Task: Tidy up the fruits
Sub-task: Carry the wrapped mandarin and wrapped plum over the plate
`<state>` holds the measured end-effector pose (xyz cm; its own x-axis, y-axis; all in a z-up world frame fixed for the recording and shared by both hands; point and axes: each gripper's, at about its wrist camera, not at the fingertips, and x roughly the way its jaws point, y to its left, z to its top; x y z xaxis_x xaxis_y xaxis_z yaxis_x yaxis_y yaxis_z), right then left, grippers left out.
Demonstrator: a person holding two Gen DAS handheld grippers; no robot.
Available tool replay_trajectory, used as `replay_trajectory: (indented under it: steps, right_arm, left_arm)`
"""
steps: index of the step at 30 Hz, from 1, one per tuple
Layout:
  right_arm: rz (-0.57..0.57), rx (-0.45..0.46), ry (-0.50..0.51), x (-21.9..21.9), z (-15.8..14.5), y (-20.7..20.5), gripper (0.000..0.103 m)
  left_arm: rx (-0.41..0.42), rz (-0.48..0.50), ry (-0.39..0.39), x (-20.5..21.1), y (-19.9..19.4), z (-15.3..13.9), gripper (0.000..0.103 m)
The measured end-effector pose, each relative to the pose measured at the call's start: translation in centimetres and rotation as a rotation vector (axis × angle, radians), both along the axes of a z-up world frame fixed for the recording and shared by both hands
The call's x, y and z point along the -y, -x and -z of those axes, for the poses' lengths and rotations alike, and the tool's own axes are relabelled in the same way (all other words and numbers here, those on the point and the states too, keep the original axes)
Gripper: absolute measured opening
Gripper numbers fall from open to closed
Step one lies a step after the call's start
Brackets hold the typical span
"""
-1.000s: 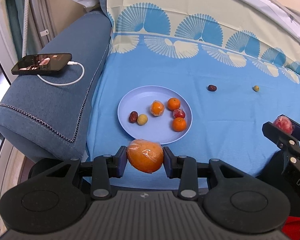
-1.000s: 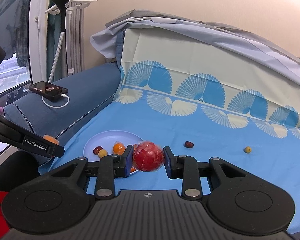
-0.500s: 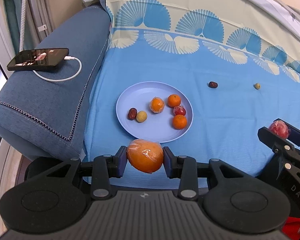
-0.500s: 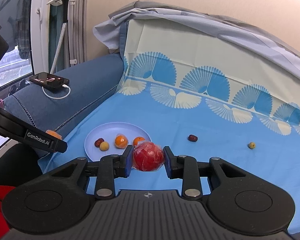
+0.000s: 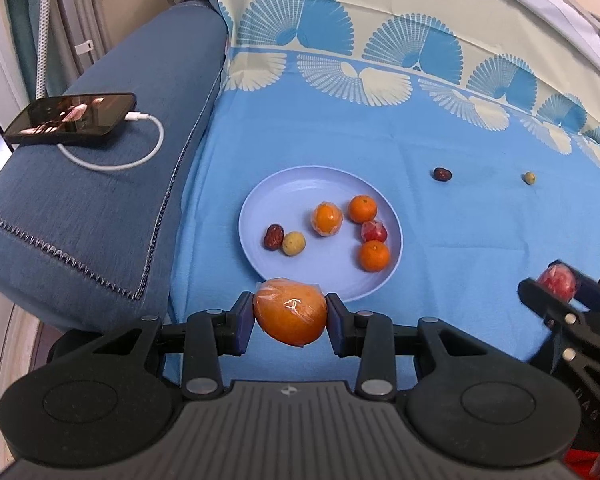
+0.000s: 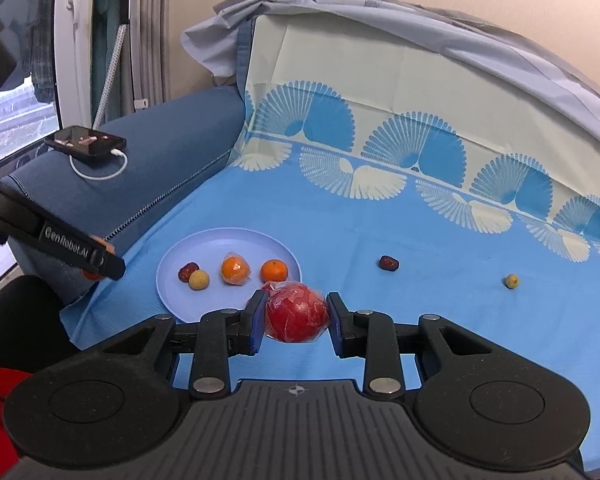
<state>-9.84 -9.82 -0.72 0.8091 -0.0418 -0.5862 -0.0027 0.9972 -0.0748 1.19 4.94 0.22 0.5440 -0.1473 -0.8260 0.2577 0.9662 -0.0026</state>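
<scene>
At 9 o'clock of the left wrist view, on the blue sofa arm [image 5: 112,200], a dark phone [image 5: 72,119] with a white cable [image 5: 140,152] plugged in. At the centre, on the blue cloth [image 5: 440,240], a pale blue plate [image 5: 300,184] carrying six small fruits: a dark date [image 5: 273,237] touching a yellowish ball [image 5: 293,243], a wrapped orange [image 5: 327,219], two bare mandarins [image 5: 362,209] and [image 5: 374,255], a wrapped red fruit [image 5: 374,231] between them. At 6 o'clock, just at the plate's near edge, left gripper [image 5: 290,319] clamped on a big wrapped orange fruit [image 5: 290,316], both pads pressing its sides. At 1 o'clock of the plate, loose on the cloth, a second date [image 5: 442,174], and further right a small green-yellow fruit [image 5: 529,178]. At 3 o'clock, right gripper [image 5: 558,286] seen from the side, a red fruit in it. In the right wrist view, right gripper [image 6: 296,318] closed on a wrapped red fruit [image 6: 296,314], low before the plate's right edge [image 6: 220,236].
</scene>
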Motion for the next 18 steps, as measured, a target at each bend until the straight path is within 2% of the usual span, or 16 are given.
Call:
replay_trajectory:
  steps: [10,18]
  right_arm:
    - [-0.049,-0.028,0.025,-1.1,1.3,-2.8,0.033]
    - [-0.091,-0.09,0.006,-1.6,3.2,-6.7,0.033]
  left_arm:
    - [-0.011,0.021,-0.02,1.3,-3.8,0.6,0.042]
    - [-0.075,0.013,-0.028,1.7,-7.1,2.6,0.042]
